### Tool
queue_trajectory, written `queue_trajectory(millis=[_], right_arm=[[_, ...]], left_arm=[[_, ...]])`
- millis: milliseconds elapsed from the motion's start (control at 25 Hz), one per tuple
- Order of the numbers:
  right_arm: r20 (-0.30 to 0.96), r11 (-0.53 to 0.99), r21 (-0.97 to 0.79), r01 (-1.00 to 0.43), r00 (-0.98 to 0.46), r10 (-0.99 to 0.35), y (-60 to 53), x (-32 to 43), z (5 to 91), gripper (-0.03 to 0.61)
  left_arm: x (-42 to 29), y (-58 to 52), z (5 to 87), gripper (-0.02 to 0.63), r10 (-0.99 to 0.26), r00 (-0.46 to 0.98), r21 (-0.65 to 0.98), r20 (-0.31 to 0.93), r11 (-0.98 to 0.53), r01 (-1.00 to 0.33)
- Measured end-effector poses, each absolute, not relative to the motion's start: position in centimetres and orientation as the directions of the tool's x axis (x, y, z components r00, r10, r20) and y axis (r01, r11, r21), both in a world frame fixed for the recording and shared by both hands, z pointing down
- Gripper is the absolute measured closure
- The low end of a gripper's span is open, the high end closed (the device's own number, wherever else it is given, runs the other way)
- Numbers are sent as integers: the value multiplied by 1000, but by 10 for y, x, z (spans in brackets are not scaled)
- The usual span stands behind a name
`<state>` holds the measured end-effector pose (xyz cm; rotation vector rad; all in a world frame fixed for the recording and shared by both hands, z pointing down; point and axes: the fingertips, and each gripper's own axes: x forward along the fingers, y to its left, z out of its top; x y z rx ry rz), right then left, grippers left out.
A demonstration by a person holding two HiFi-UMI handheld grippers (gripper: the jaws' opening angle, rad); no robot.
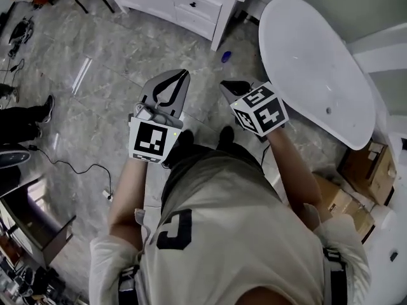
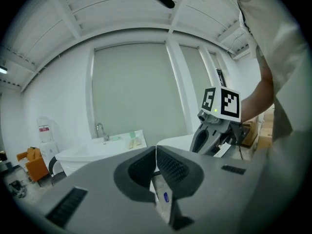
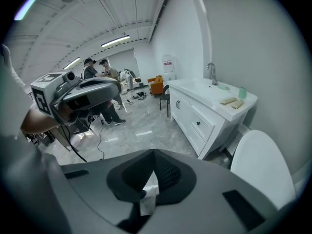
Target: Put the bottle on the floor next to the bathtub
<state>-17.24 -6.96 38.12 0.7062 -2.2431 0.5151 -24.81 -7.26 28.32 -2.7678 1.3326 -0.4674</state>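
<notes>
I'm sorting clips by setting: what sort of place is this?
Likely a bathroom set inside a larger workroom: a white bathtub, a vanity with a tap, and a tiled floor.

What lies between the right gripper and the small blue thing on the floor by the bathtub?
Nothing: the head view shows only bare floor between the right gripper, shut and empty, and the blue thing near the bathtub.

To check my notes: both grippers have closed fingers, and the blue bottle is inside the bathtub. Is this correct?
Not quite. The blue bottle is on the floor beside the bathtub, not inside it; the head view shows this. The left gripper and the right gripper do have closed fingers.
</notes>
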Motion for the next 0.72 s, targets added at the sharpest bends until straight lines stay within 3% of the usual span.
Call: queue_trajectory(millis=[720], right_arm=[[742, 784, -140, -605, -588, -322, -61, -165, 379, 552]], left_arm=[[-251, -66, 300, 554, -758, 579, -134, 298, -634, -761]])
